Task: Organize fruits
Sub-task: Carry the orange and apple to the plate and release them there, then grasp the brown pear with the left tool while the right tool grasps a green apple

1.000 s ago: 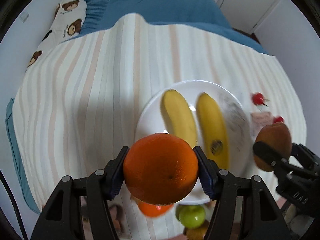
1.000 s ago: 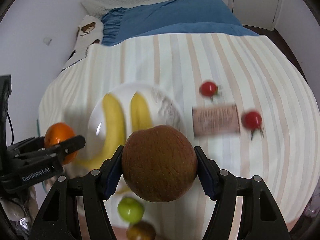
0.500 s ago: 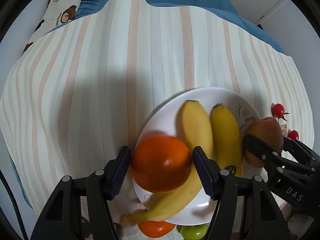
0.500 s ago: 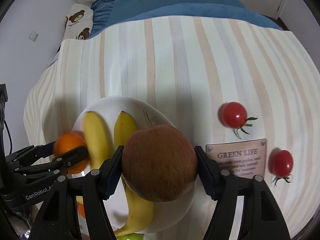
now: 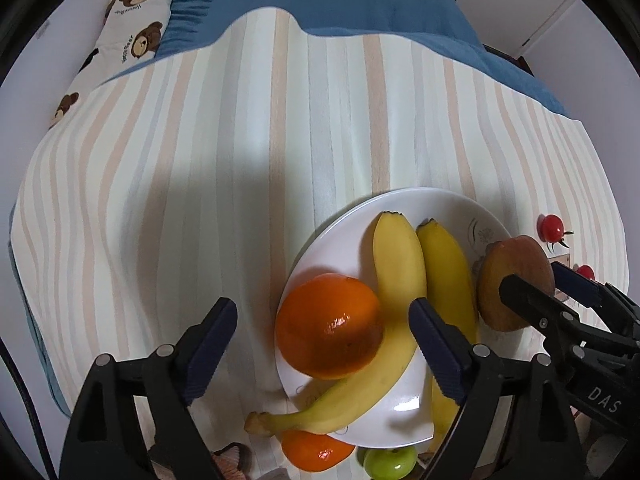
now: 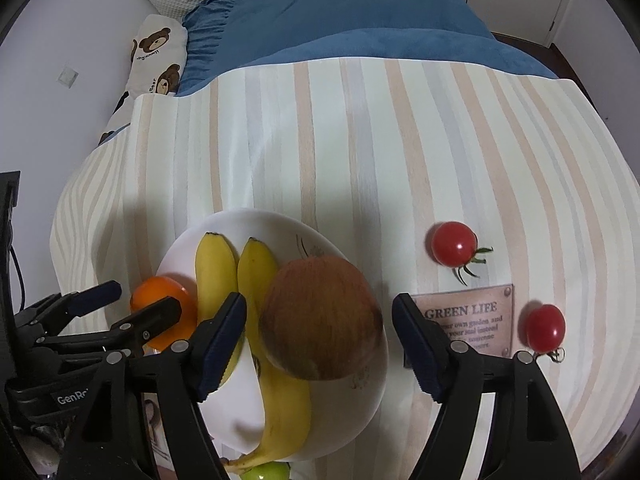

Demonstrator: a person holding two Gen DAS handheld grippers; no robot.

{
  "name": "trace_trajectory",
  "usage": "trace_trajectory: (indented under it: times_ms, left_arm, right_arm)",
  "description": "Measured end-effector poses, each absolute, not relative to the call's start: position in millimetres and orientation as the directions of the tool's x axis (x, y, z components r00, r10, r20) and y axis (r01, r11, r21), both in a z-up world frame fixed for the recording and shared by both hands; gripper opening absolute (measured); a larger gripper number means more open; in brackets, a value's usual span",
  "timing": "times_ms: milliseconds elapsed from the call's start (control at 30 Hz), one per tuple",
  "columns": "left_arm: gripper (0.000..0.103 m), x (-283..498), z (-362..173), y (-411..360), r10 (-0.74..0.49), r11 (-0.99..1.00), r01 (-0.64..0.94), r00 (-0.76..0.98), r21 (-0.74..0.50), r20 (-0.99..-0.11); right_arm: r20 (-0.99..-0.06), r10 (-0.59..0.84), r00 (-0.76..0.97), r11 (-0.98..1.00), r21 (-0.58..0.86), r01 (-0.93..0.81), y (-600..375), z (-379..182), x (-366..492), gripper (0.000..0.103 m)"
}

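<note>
Release step. Left tool (image 5: 322, 334), jaws spread and released, straddles the orange (image 5: 329, 326) resting on the plate (image 5: 352, 216) beside two bananas (image 5: 400, 272). Right tool (image 6: 319, 326), likewise released, flanks the brown fruit (image 6: 320, 316) on the plate's right edge. Next, probably: withdraw, then fetch the tomatoes (image 6: 454, 243).

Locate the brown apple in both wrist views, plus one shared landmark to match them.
Left wrist: brown apple at the right edge, on the white plate rim, beside the right gripper.
Right wrist: brown apple at lower centre, between the open fingers.
Shared landmark: the two bananas, just left of the apple in both views.
</note>
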State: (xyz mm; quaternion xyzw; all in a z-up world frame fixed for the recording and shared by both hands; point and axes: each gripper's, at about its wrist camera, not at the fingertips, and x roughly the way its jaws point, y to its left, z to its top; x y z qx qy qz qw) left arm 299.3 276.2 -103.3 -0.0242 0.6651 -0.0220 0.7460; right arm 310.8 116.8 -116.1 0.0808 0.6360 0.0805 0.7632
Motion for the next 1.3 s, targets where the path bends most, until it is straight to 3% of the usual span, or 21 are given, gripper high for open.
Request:
trace_trajectory:
  times_ms: [133,767,1300]
  left_arm:
    - [0.099,287,-91,277,-0.036,0.999,0.006,0.158,-0.035,-0.987]
    - [0.101,199,-27,288,0.013,0.998,-0.063,0.339,-0.009,-0.941]
    - [0.101,118,51,279,0.007,0.999,-0.043,0.494,-0.017,-0.870]
  right_arm:
    - [-0.958,0.221,0.180,0.975,0.223,-0.010,113,-108,302,0.096]
    - [-0.952,0.141,0.271,0.989,0.126,-0.071,102,-59,208,0.097]
    - [-0.874,0.164,0.457,0.986,0.128,-0.108,104,38,126,0.097]
